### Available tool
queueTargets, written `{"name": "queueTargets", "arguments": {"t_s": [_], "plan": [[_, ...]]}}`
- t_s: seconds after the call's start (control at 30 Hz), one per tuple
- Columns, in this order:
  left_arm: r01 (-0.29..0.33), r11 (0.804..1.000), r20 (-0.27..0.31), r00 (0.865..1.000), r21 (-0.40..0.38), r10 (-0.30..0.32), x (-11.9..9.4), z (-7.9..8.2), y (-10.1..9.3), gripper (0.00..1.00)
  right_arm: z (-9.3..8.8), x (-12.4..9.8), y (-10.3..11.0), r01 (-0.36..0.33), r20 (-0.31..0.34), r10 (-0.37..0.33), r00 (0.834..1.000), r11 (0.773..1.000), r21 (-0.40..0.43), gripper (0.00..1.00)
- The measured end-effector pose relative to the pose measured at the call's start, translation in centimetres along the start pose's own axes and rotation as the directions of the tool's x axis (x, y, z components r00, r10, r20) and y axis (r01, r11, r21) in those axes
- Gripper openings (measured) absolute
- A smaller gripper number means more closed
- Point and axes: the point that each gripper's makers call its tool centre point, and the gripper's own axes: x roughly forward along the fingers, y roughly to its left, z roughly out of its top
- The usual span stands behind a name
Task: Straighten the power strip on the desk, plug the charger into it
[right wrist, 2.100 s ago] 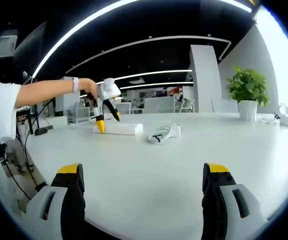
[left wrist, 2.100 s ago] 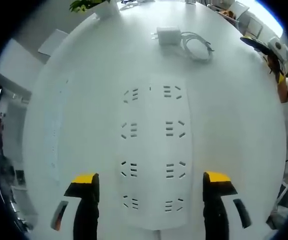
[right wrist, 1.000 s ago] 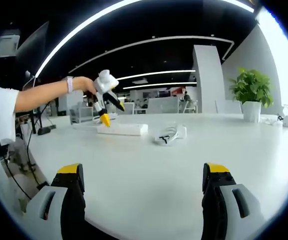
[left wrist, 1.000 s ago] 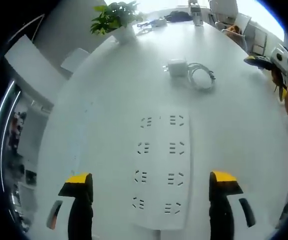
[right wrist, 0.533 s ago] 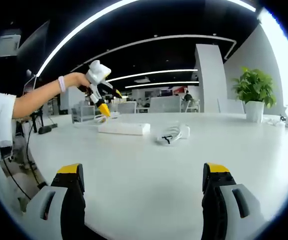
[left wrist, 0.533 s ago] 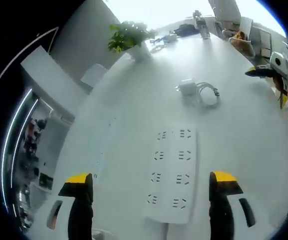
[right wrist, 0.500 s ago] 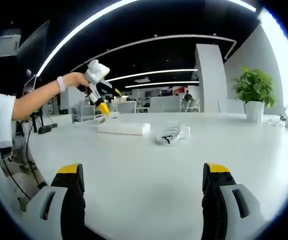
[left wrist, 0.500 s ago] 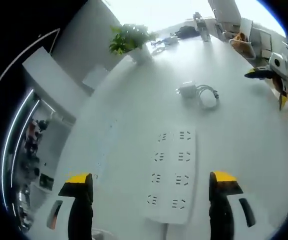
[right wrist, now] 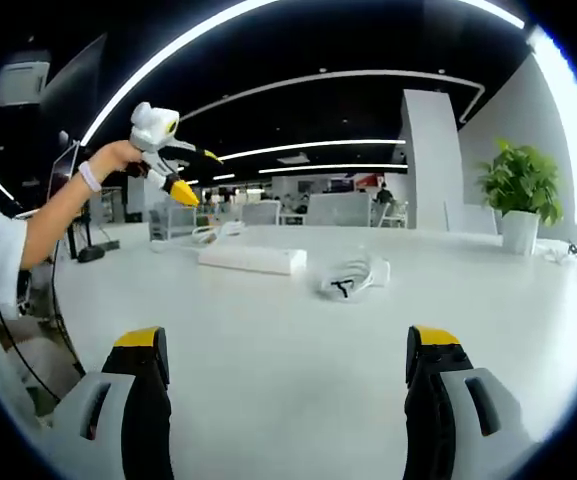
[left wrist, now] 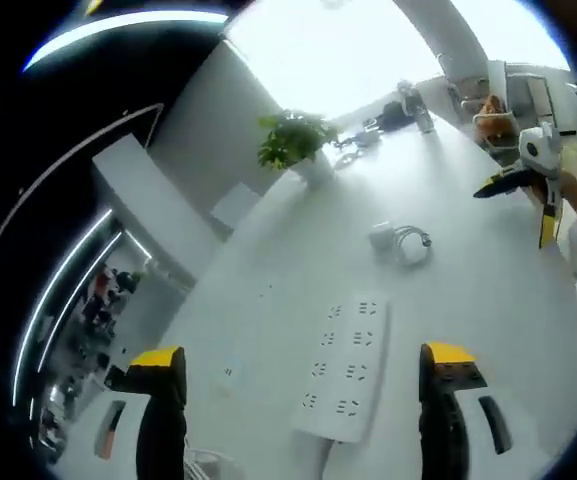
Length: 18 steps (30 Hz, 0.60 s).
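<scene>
In the left gripper view, the left gripper (left wrist: 303, 365) is now lifted well above the power strip (left wrist: 343, 369), jaws spread and empty; the charger (left wrist: 384, 236) lies farther away. In the right gripper view, the right gripper (right wrist: 288, 370) hovers spread over the desk (right wrist: 288, 330). Straightening seems finished.

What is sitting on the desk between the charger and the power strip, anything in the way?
Nothing visible. In the left gripper view the charger with its coiled cable lies beyond the power strip, with bare white desk between them. The right gripper view shows the same open gap.
</scene>
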Motion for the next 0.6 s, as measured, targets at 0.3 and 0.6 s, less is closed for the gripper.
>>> {"name": "queueTargets", "arguments": {"t_s": [0.3,0.6], "plan": [[-0.077,0.997,0.076,0.994,-0.015,0.078,-3.2,0.8,-0.4,0.99,0.2,0.6,-0.4,-0.006,-0.003,0.006,1.0,1.0,-0.011,0.99],[-0.153,0.987,0.15,0.976,-0.057,0.16,-6.6,0.1,-1.8,0.99,0.2,0.7,-0.4,-0.008,-0.004,0.008,1.0,1.0,-0.012,0.99]]}}
